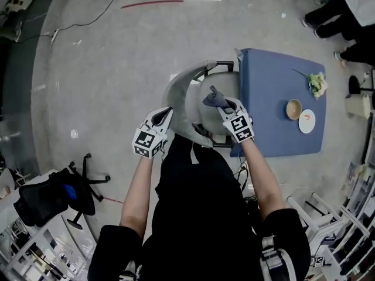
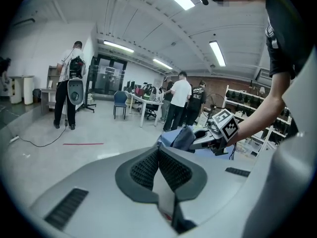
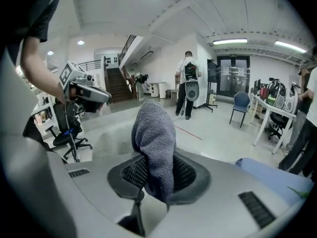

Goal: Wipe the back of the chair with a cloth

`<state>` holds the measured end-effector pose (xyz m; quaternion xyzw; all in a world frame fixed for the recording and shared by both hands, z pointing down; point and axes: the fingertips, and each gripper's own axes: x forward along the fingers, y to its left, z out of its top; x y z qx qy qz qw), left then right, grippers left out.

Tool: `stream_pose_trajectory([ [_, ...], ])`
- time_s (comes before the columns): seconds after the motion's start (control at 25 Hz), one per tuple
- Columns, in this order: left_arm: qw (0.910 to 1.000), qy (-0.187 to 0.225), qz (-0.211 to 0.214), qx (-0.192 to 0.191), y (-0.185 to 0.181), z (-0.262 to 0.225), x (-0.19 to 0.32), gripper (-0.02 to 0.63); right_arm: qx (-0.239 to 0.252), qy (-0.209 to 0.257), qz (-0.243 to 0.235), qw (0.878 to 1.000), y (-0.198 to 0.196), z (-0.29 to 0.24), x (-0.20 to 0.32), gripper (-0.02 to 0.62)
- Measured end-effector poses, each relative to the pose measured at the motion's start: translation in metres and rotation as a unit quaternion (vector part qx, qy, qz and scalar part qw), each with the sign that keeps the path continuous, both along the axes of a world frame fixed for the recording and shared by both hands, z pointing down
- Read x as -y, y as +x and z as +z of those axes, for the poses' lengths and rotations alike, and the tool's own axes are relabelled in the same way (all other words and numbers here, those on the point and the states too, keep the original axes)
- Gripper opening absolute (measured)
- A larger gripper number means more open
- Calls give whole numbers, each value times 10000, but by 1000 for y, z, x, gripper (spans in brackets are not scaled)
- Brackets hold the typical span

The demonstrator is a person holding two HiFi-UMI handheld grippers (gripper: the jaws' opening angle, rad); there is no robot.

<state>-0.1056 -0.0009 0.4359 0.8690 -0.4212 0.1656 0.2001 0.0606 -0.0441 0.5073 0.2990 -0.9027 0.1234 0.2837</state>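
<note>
In the head view, the right gripper (image 1: 221,105) was clenched on a grey-blue cloth (image 1: 212,99), just at the 3 o'clock side of the curved chair back (image 1: 179,98). The left gripper (image 1: 166,112) hung near its 7 o'clock edge.

In the left gripper view, the jaws were pressed together with nothing between them.

In the right gripper view, the jaws pinched the cloth's lower end, and the rest stood up in a folded hump. It looked light, soft and floppy. It would probably handle best gripped at a bunched middle, leaving a broad flap for wiping.

Both forearms reach forward, side by side. The left hand-held gripper (image 1: 163,117) has its jaws together, seemingly empty; the right hand-held gripper (image 1: 221,104) is clamped on a cloth (image 3: 154,133).
</note>
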Motion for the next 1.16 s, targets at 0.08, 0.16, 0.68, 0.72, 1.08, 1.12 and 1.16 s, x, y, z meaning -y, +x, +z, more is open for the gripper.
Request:
stream_pose_trajectory([
  [0.08, 9999, 97, 64, 32, 8, -18, -9, 23, 102, 125, -6, 9999, 6, -22, -12, 106],
  [0.16, 9997, 189, 120, 45, 17, -32, -20, 23, 213, 229, 69, 9995, 14, -41, -22, 106],
  [0.68, 9982, 588, 141, 32, 51, -78, -79, 23, 854, 584, 748, 9918, 61, -117, -85, 106],
  [0.72, 9981, 601, 149, 28, 48, -82, -82, 23, 836, 578, 757, 9919, 61, -119, -93, 106],
  [1.08, 9954, 885, 367, -95, 37, -115, -87, 23, 853, 779, 944, 9888, 44, -142, -123, 104],
  [1.12, 9949, 921, 387, -125, 37, -118, -89, 23, 852, 813, 946, 9885, 42, -145, -126, 104],
  [1.16, 9944, 957, 409, -159, 38, -121, -92, 23, 845, 847, 948, 9883, 40, -147, -129, 104],
])
